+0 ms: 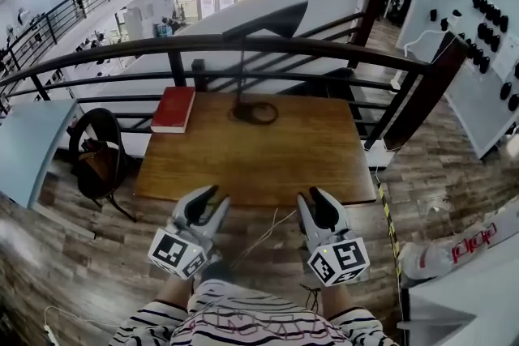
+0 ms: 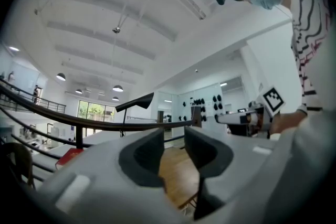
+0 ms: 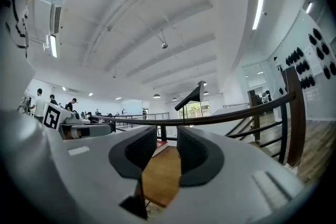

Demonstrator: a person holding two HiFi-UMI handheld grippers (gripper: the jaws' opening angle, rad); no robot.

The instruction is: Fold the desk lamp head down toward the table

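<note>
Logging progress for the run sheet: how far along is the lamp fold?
Done: nothing; the lamp head stands raised above its base at the far side of the table. In hand: nothing; left gripper and right gripper are open and empty by the near edge. Left: reach in, take the head, fold it down.

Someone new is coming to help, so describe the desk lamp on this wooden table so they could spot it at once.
Find the wooden table against the dark railing. At the middle of its far edge stands the desk lamp: round black base, thin stem, long flat head above the rail. Its only neighbour, a red book, lies flat at the left.
</note>
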